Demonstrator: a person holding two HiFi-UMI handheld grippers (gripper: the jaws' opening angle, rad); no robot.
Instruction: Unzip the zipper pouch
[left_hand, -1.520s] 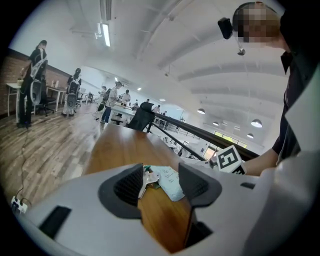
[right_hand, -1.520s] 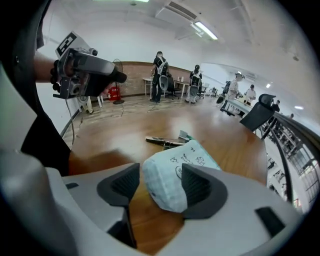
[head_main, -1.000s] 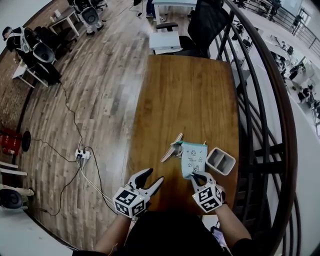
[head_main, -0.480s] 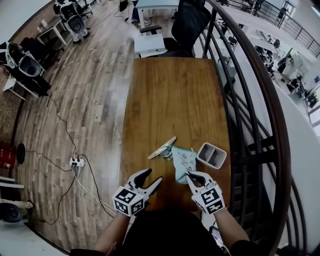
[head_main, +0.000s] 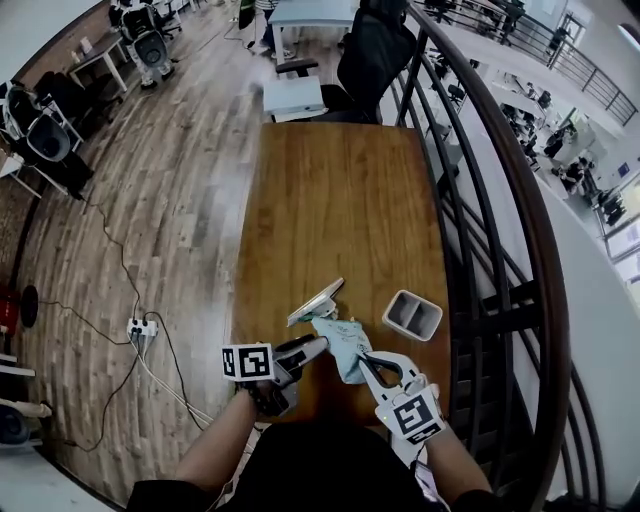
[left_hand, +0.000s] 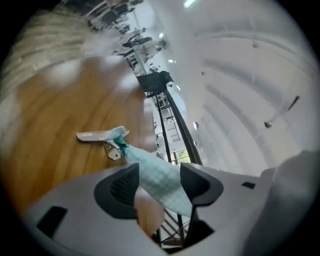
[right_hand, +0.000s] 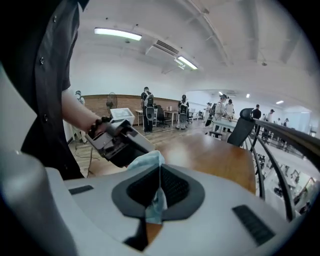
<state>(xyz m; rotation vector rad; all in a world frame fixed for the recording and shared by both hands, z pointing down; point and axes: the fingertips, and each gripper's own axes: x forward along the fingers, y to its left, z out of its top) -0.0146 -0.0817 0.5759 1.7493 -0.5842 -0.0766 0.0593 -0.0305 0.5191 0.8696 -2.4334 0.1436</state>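
The light teal zipper pouch hangs lifted off the wooden table, its far end still by a white flat tag and a metal key. My right gripper is shut on the pouch's near end; in the right gripper view the fabric is pinched between its pads. My left gripper, rolled onto its side, reaches in from the left. Its jaws have just been opening, and the pouch passes between the pads without being pressed.
A grey two-compartment box stands on the table right of the pouch. A dark curved railing runs along the table's right side. An office chair stands at the far end. A power strip and cables lie on the floor to the left.
The right gripper has raised the pouch's near end off the table. The left gripper has rolled and moved right until its jaws stand around the pouch.
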